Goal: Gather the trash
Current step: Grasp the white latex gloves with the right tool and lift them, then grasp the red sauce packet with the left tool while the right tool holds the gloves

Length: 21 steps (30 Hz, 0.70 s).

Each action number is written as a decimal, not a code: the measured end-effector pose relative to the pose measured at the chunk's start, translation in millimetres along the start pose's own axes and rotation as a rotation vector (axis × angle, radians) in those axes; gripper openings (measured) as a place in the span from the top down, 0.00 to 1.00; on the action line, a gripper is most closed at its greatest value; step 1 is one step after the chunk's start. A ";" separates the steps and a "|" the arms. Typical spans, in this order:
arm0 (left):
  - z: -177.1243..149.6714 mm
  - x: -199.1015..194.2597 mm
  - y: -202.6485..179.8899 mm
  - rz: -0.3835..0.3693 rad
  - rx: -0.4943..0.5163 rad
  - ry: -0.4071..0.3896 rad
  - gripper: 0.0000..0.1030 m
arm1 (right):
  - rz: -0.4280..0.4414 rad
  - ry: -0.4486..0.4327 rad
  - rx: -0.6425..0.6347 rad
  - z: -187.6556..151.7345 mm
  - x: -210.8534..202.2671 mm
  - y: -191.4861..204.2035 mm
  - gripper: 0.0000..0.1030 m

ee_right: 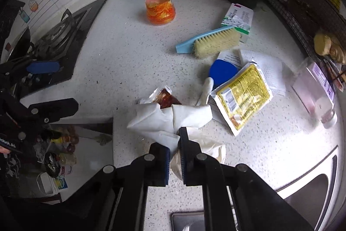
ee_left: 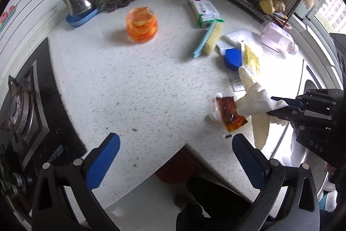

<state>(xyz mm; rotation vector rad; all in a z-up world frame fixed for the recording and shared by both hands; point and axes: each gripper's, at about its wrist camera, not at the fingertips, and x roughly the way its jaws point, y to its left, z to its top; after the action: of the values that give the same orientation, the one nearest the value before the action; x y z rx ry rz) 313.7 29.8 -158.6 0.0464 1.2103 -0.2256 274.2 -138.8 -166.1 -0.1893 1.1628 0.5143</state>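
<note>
In the left wrist view, the left gripper point(ee_left: 175, 157) hangs wide open and empty above the counter edge point(ee_left: 129, 88); the red sauce packet point(ee_left: 230, 115) lies ahead. In the right wrist view, the right gripper point(ee_right: 175, 144) pinches a crumpled white glove point(ee_right: 168, 120) beside the yellow packet point(ee_right: 244, 96).

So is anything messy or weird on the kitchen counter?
Yes. A torn red sauce packet lies open near the counter edge, and a scrub brush lies tipped across a green-and-white box. The right gripper pinches a crumpled white glove.
</note>
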 end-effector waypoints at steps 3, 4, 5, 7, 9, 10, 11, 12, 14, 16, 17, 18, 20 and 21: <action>4.5 -3.2 -13.7 -0.020 0.032 -0.006 0.00 | -0.006 -0.032 0.028 -4.3 -19.4 -6.2 0.93; 4.9 -4.9 -17.0 -0.028 0.039 -0.007 0.00 | -0.009 -0.042 0.032 -5.2 -25.4 -7.8 0.93; 6.0 -5.9 -21.7 -0.038 0.047 -0.007 0.00 | -0.011 -0.050 0.040 -5.5 -31.1 -10.0 0.93; 6.8 -7.7 -29.0 -0.057 0.061 -0.009 0.00 | -0.014 -0.066 0.052 -5.5 -35.4 -5.0 0.93; 7.0 -9.1 -36.6 -0.068 0.080 -0.008 0.00 | -0.031 -0.082 0.060 -6.2 -42.0 -4.5 0.93; 6.9 -9.6 -40.2 -0.069 0.088 -0.006 0.00 | -0.035 -0.088 0.065 -7.7 -45.6 -5.0 0.93; 6.7 -9.9 -43.1 -0.070 0.095 -0.003 0.00 | -0.039 -0.095 0.072 -9.3 -50.7 -6.3 0.93; 6.8 -10.7 -45.3 -0.076 0.099 -0.001 0.00 | -0.043 -0.102 0.079 -9.9 -52.0 -7.8 0.93; 7.4 -13.7 -48.4 -0.098 0.099 -0.006 0.00 | -0.045 -0.114 0.090 -13.2 -62.1 -11.1 0.93; 8.6 -16.1 -50.2 -0.115 0.092 -0.009 0.00 | -0.058 -0.129 0.096 -15.6 -69.3 -13.6 0.93; 10.3 -16.4 -51.6 -0.125 0.087 -0.007 0.00 | -0.069 -0.134 0.098 -16.4 -72.5 -14.9 0.93; 11.4 -17.0 -53.2 -0.132 0.083 -0.005 0.00 | -0.079 -0.138 0.103 -17.0 -74.1 -15.5 0.93; 15.2 -16.9 -58.0 -0.147 0.077 0.001 0.00 | -0.091 -0.143 0.120 -20.0 -79.8 -20.5 0.93; 17.7 -17.0 -61.6 -0.161 0.075 0.001 0.00 | -0.094 -0.146 0.128 -21.4 -82.0 -22.8 0.93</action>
<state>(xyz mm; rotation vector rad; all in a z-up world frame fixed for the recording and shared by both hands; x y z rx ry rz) 312.2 -30.6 -131.3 0.0145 1.2077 -0.4124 243.2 -190.9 -102.7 -0.0937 1.0354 0.3635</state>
